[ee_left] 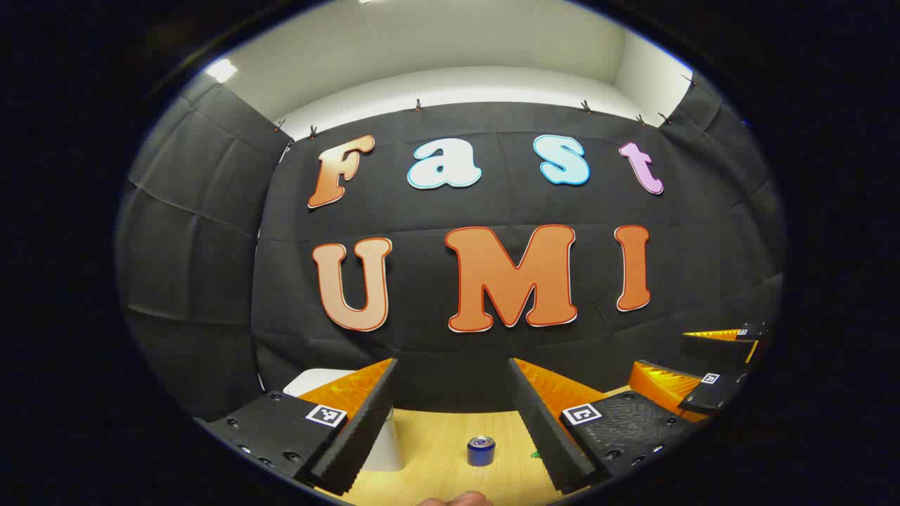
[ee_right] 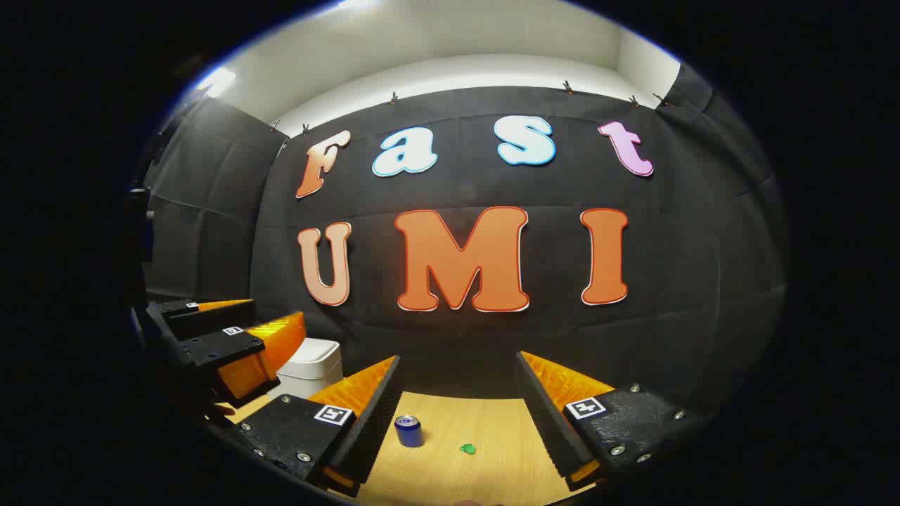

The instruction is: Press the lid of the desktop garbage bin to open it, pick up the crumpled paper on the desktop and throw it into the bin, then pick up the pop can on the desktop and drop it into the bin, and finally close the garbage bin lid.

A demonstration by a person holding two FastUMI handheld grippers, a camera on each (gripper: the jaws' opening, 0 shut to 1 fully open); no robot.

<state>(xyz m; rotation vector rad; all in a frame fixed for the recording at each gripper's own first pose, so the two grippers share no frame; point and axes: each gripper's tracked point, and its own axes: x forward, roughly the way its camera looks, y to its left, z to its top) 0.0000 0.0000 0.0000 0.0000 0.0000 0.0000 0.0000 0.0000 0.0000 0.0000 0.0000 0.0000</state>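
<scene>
— Bin (ee_right: 310,365), lid down, at the far left of the wooden surface (ee_right: 492,436) against the booth wall: that's my first target. Which hand do I send?

— From where I sit, the left gripper (ee_left: 450,414). In the left gripper view the bin (ee_left: 380,443) sits just behind my left finger, partly hidden by it, at the surface's far edge. In the right gripper view the left gripper (ee_right: 232,337) hangs above and beside the bin, clearly the closer of the two.

— And the right gripper (ee_right: 457,414)?

— Well apart from the bin, toward the right side. In the left gripper view it (ee_left: 710,365) shows at the right edge, raised. Its fingers stand wide and hold nothing.

— Left fingers?

— Wide too, empty, touching nothing. To press the lid I judge I'd swing left and down; the bin lies left of my centre line.

— The pop can (ee_right: 408,430)?

— Upright, long axis vertical, mid-surface, just beside my right gripper's left finger. In the left gripper view it (ee_left: 481,450) stands between the fingers, nearer the front edge.

— The crumpled paper (ee_right: 467,448)?

— I take the small green scrap right of the can to be it, though it's too small to be sure. It lies between the right fingers, so I'd judge the right hand has it later.
</scene>
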